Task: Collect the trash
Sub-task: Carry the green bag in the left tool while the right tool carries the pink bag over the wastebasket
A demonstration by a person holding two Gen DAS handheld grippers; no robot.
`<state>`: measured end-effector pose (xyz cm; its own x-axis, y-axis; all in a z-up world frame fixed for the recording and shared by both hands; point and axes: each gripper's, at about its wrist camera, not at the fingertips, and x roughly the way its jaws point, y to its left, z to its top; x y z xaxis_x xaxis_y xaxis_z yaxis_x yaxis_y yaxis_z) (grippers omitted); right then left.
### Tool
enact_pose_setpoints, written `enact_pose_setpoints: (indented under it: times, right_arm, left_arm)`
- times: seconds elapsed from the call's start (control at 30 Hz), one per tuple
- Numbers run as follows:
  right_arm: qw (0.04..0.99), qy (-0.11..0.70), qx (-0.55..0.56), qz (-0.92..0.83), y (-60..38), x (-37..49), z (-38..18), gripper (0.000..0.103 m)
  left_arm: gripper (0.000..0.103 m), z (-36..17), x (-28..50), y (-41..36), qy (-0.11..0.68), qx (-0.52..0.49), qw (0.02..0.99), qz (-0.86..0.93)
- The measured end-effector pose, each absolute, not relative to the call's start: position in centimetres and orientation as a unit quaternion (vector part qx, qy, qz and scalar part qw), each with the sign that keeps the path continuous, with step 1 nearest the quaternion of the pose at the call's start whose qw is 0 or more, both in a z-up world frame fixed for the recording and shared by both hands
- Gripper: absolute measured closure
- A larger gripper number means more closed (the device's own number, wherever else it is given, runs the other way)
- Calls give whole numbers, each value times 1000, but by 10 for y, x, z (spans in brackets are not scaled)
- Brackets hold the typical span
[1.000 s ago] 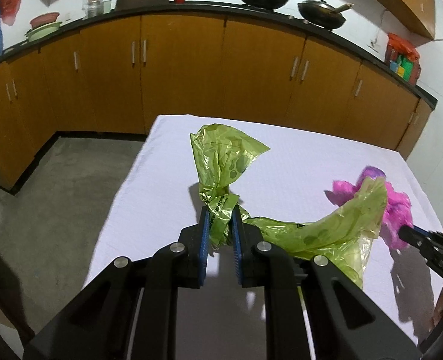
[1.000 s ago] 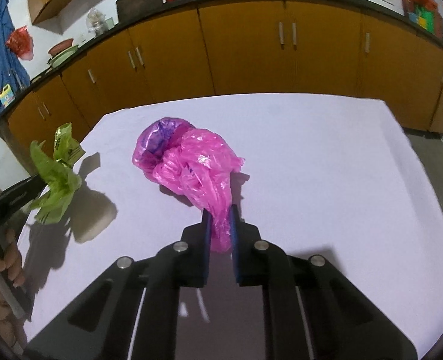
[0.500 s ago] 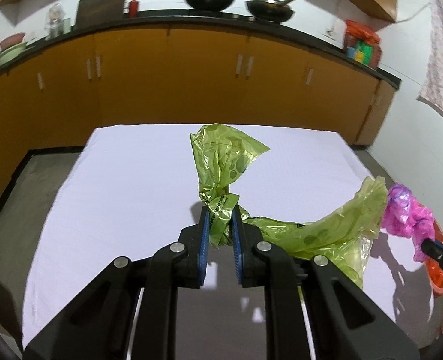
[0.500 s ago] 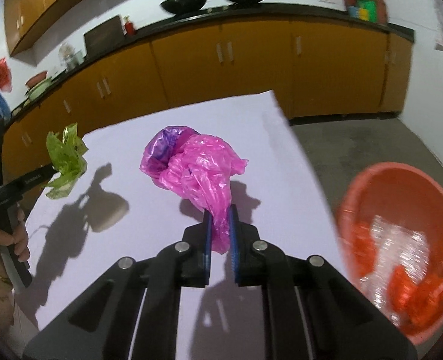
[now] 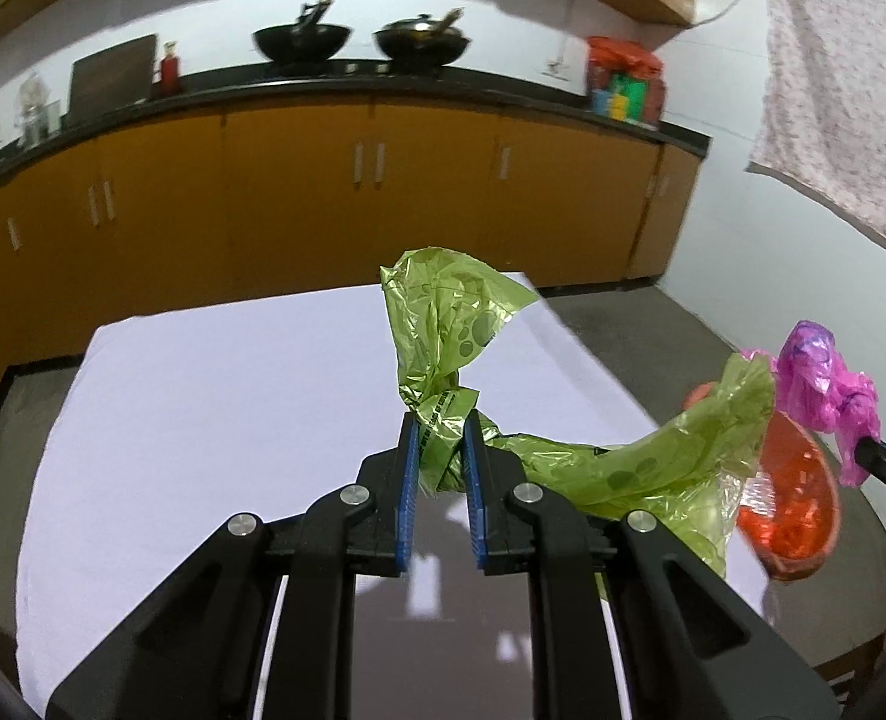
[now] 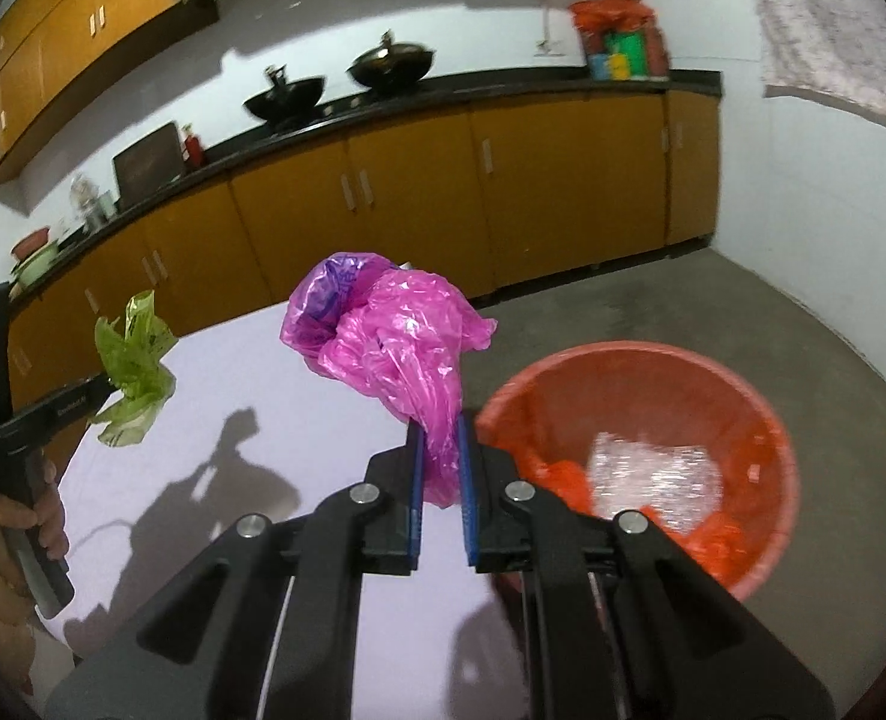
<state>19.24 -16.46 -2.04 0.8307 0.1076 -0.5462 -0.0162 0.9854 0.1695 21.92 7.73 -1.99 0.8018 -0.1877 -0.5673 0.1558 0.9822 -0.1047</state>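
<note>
My left gripper [image 5: 441, 426] is shut on a crumpled green plastic bag [image 5: 443, 324], held above the white table [image 5: 203, 396]; its long tail trails off to the right. My right gripper [image 6: 441, 432] is shut on a pink and purple plastic bag [image 6: 389, 342], held at the table's right edge, just left of an orange bin [image 6: 766, 414] on the floor. The bin holds orange and clear plastic scraps. In the right wrist view the left gripper [image 6: 104, 387] and green bag [image 6: 134, 366] appear at far left. In the left wrist view the pink bag [image 5: 820, 384] and bin [image 5: 802, 498] sit at far right.
Orange-brown cabinets [image 5: 299, 192] with a black counter line the far wall, with two woks [image 5: 302, 39] on top. A grey concrete floor [image 6: 742, 306] surrounds the table. A patterned cloth [image 5: 844, 96] hangs at the right wall. A hand [image 6: 29, 516] grips the left tool.
Both grippers have swung to the right with their bags and risen a little. The orange bin has come into view beside the right gripper. Both grips are unchanged.
</note>
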Motion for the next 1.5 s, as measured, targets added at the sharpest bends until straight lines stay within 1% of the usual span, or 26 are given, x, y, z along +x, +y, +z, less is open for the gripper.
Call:
enact_pose_setpoints:
  times: [0.47,0.8,1.5]
  right_arm:
    - [964,247,91,-31,-234,140,1,91]
    - [964,237,102,-59,-269,115,3,91]
    - [956,246,138,-77,-294,123,-16,91]
  left_arm:
    - [88,-2,199,-16,284,11,944,-167]
    - [88,-9,194,-72,290,32,934,-208]
    - [88,-34,200,-137,320,57,913,-246]
